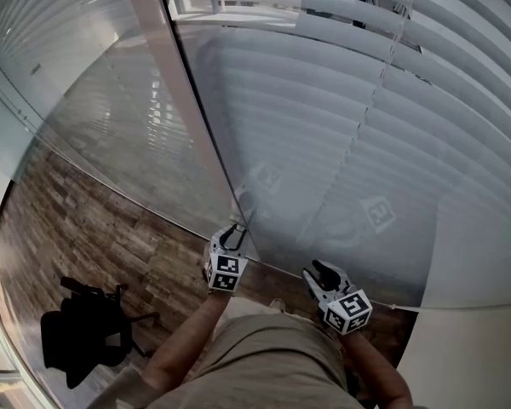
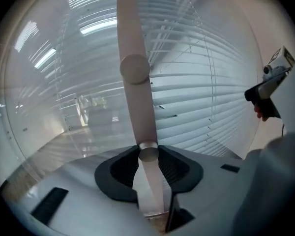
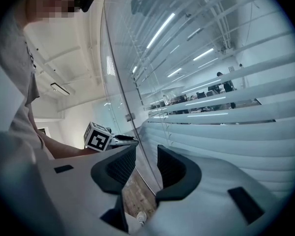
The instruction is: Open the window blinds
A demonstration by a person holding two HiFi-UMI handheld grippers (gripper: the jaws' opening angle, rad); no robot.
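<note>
White slatted window blinds (image 1: 392, 143) hang behind the glass in front of me; their upper slats stand apart, the lower ones lie flat. A pale round tilt wand (image 1: 183, 100) runs down from the top to my left gripper (image 1: 232, 235). In the left gripper view the wand (image 2: 137, 107) passes between the dark pads, and the left gripper (image 2: 148, 156) is shut on its lower end. My right gripper (image 1: 318, 271) hovers lower right of it, close to the blinds. In the right gripper view the right gripper (image 3: 146, 161) is open with only floor showing between its jaws.
A thin blind cord (image 1: 375, 100) hangs down over the slats. A glass panel (image 1: 111, 126) stretches to the left above a wood-pattern floor (image 1: 85, 220). A black office chair (image 1: 89, 331) stands at lower left. A pale wall (image 1: 477, 348) sits at lower right.
</note>
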